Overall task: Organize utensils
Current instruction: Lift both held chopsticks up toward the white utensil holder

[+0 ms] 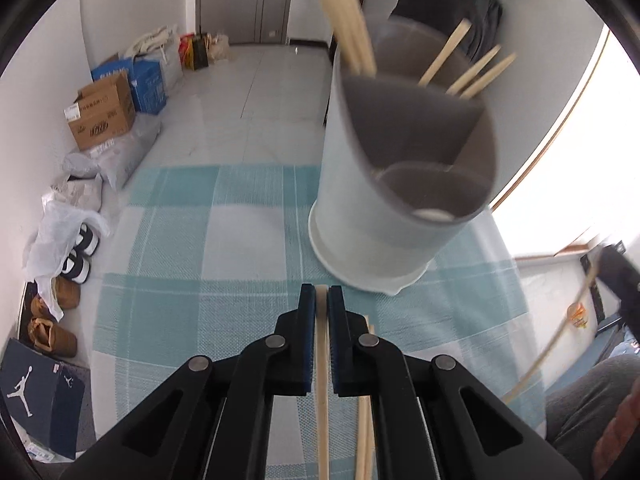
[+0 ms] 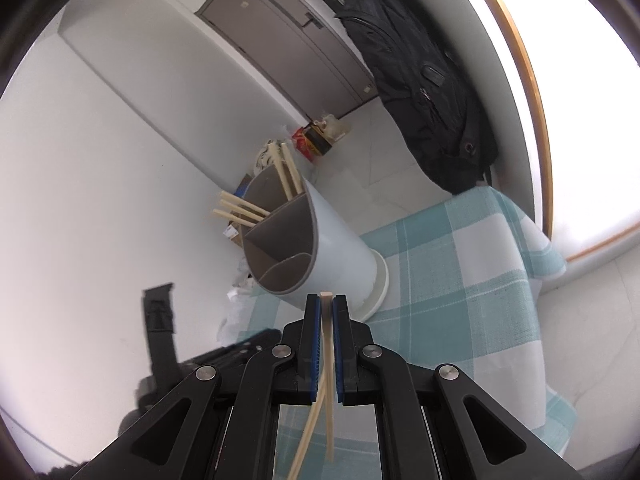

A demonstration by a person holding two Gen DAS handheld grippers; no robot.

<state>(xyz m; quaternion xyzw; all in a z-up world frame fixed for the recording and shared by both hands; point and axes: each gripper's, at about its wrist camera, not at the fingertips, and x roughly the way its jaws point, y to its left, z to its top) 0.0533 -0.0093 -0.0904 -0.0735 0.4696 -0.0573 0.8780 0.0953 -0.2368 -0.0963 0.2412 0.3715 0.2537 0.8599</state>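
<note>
A table draped in a teal-and-white checked cloth [image 1: 192,248] is seen from the left wrist view, with a pale tiled floor [image 1: 248,92] beyond its far edge. Shoes [image 1: 78,258], cardboard boxes [image 1: 102,114] and bags are lined along the white wall at the left, and a grey door [image 1: 248,0] is seen at the far end of the room. A black backpack [image 2: 420,80] is hung beside a bright window.

The left gripper [image 1: 321,294] is pitched steeply down over the near part of the cloth, its blue-padded jaws clamped on a wooden chopstick [image 1: 322,380] whose long axis is run straight along the fingers, tip pointed away. More chopsticks [image 1: 365,432] are lain on the cloth just beside it, near the front edge.

The right gripper [image 2: 327,300] is held at a shallower tilt and rolled, its jaws pressed on a pair of chopsticks [image 2: 327,360], ends aimed at the holder.

The grey divided utensil holder [image 1: 384,208] is stood near the cloth's far right edge, with chopsticks already propped in two rear compartments; the front compartment's contents cannot be made out.
</note>
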